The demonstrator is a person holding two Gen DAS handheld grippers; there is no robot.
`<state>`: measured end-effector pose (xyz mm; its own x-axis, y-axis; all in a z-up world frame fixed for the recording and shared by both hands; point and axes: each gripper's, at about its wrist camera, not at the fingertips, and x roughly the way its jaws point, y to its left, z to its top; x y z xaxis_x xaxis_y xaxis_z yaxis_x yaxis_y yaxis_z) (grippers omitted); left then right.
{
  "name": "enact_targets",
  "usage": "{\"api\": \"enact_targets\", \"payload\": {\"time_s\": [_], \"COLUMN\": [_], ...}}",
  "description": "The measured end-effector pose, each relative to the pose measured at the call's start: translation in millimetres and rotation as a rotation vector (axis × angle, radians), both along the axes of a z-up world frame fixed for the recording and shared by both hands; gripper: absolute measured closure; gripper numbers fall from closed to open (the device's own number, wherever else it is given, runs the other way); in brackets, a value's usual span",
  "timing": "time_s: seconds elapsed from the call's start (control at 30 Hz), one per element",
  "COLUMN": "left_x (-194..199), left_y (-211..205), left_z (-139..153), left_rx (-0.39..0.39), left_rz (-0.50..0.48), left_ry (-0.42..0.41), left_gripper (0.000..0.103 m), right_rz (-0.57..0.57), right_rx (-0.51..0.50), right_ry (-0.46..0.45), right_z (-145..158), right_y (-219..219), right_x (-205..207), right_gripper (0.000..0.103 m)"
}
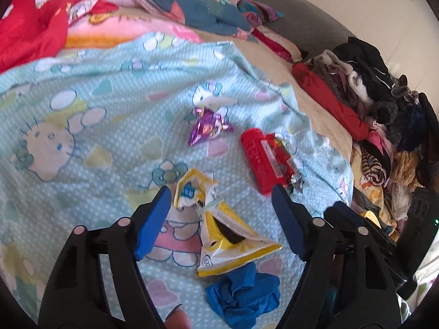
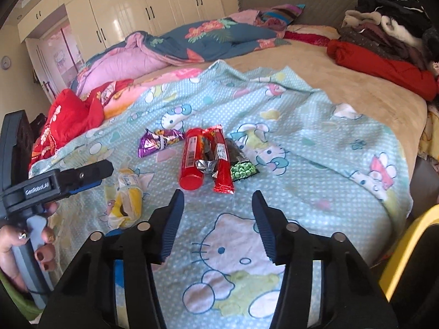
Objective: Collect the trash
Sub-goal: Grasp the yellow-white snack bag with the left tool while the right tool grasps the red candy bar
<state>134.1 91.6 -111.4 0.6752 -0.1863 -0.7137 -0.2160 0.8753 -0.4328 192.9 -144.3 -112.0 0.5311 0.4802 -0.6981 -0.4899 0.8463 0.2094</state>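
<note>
Trash lies on a light-blue Hello Kitty blanket (image 1: 82, 87). In the left wrist view my left gripper (image 1: 219, 192) is open, its blue fingers either side of a torn yellow-white packet (image 1: 219, 227). A crumpled blue glove (image 1: 244, 296) lies just below it. Farther off are a purple wrapper (image 1: 205, 128) and a red tube with wrappers (image 1: 260, 159). In the right wrist view my right gripper (image 2: 218, 197) is open and empty, just short of the red tube (image 2: 192, 161), a red wrapper (image 2: 222, 161), a green-black packet (image 2: 241, 164), the purple wrapper (image 2: 156, 142) and the yellow packet (image 2: 127, 203).
A pile of folded clothes (image 1: 370, 90) and a red garment (image 2: 384, 65) sit on the bed's right side. Quilts (image 2: 192, 41) and a red cloth (image 2: 65, 120) lie at the far left. White wardrobes (image 2: 123, 8) stand behind. A yellow object (image 2: 406, 249) is at lower right.
</note>
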Motion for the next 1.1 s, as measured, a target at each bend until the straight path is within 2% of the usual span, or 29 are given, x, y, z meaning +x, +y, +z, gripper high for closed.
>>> {"api": "enact_targets", "payload": {"time_s": [0.33,0.53,0.57,0.73,1.0,1.1], "left_x": [2.9,4.5,4.7,4.6,4.4,5.5], "left_y": [-4.4,-10.7,-11.2,-12.8,-12.5,-13.1], "left_z": [-26.1,-39.7,-40.5,-41.9,-44.0,-43.5], "left_rx": [-0.102,-0.135,-0.134,-0.130,-0.124,-0.115], "left_rz": [-0.020,-0.035,-0.036,-0.040,-0.038,-0.043], "left_ry": [0.066,0.098,0.099,0.099,0.104,0.103], "left_gripper": [0.050,0.051,0.051,0.052,0.059,0.066], "right_rz": [0.002,-0.001,0.003,-0.004,-0.078,-0.094], "right_rx": [-0.015,-0.007,-0.002,0.027,0.097,0.121], "right_ry": [0.042,0.048,0.052,0.037,0.046,0.048], "right_z": [-22.8,-29.0,-29.5,-27.2,-25.0,-21.6], "right_y": [13.8,16.8,16.8,12.7,-18.2,-29.1], "right_x": [25.1,33.4,34.1,28.0,5.5,-3.6], "right_gripper": [0.067,0.078,0.083,0.083,0.083,0.083]}}
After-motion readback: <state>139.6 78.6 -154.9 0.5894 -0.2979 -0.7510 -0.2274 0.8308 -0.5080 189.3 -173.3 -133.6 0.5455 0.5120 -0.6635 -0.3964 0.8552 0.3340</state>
